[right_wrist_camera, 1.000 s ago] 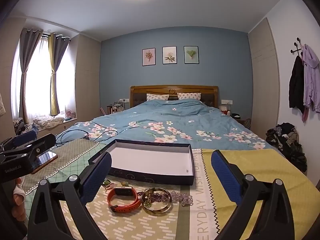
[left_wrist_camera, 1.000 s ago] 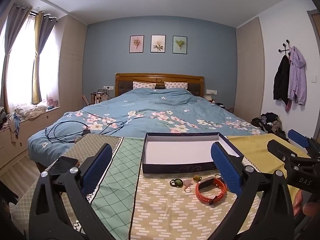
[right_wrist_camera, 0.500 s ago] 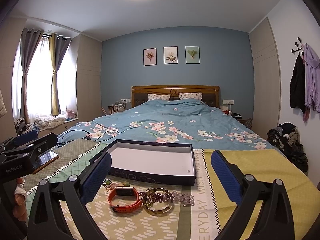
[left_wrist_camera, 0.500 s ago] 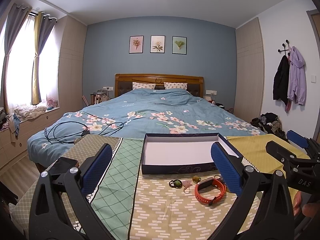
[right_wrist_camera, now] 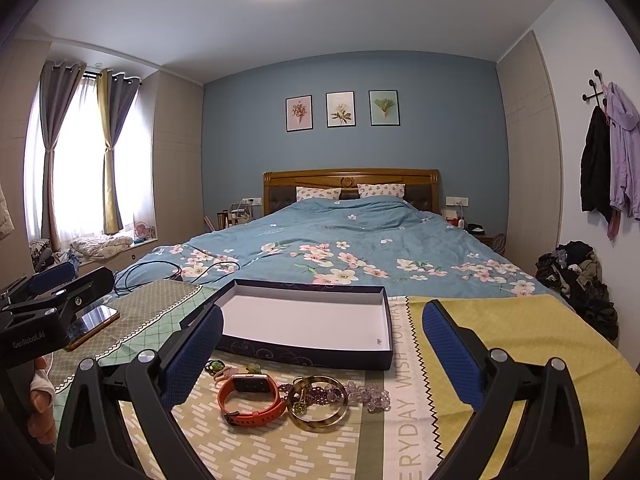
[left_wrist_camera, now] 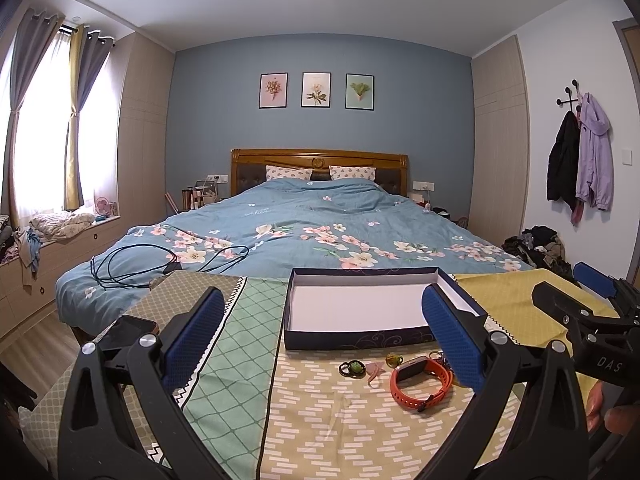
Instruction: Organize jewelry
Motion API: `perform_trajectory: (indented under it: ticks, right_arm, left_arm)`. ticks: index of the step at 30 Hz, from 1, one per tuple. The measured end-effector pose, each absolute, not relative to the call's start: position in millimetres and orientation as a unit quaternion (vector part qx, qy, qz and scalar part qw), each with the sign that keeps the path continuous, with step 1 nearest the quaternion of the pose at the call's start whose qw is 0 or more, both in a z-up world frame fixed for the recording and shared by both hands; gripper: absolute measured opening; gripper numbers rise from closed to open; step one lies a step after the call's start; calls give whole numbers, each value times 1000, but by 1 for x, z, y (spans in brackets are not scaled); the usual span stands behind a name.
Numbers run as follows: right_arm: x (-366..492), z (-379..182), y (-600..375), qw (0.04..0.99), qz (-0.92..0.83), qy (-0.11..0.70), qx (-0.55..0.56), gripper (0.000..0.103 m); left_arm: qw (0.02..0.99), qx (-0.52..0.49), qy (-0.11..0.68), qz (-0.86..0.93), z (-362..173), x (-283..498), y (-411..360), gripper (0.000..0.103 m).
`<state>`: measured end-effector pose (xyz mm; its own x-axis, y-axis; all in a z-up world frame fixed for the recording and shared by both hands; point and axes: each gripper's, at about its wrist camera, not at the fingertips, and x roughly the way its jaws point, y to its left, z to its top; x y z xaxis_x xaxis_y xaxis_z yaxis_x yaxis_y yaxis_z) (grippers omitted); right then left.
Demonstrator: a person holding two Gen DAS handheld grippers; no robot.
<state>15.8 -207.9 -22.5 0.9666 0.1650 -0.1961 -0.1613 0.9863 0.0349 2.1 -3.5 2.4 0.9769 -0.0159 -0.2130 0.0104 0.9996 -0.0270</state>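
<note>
My right tool (right_wrist_camera: 318, 354) stands wide open with nothing between its blue pads (right_wrist_camera: 450, 350); my left tool (left_wrist_camera: 320, 334) is just as wide and just as empty, its own pads (left_wrist_camera: 450, 338) framing the view. Over the last second both views have crept slightly closer to the work and lower, so I judge I am in the approach and no piece has been picked yet. Just ahead of the right tool, low between its fingers, lies the orange watch band (right_wrist_camera: 250, 400); touching it on the right is the tortoiseshell bangle (right_wrist_camera: 318, 404), with a string of purple beads (right_wrist_camera: 316, 392) crossing it and clear crystal beads (right_wrist_camera: 370, 394) trailing further right. Nearer the left finger sit a small green-stoned ring (right_wrist_camera: 214, 367) and a pale pink piece (right_wrist_camera: 224, 374); what the pink one is I cannot tell. Beyond all of these, straight ahead, the dark blue box (right_wrist_camera: 304, 356) lies open and bare inside, so nothing is sorted yet. Everything rests on the patterned cloth (right_wrist_camera: 256, 448) over the surface; a phone (right_wrist_camera: 94, 322) lies well off to the left, and the bed (right_wrist_camera: 352, 240) stretches away behind.
</note>
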Motion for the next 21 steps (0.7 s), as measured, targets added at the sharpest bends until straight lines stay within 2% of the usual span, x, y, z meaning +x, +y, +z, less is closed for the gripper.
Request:
perform_trajectory:
  ticks: [21]
  right_arm:
    - [16, -24, -210, 991, 83, 102, 12, 96]
  left_arm:
    - [994, -12, 108, -8, 1, 0, -3, 97]
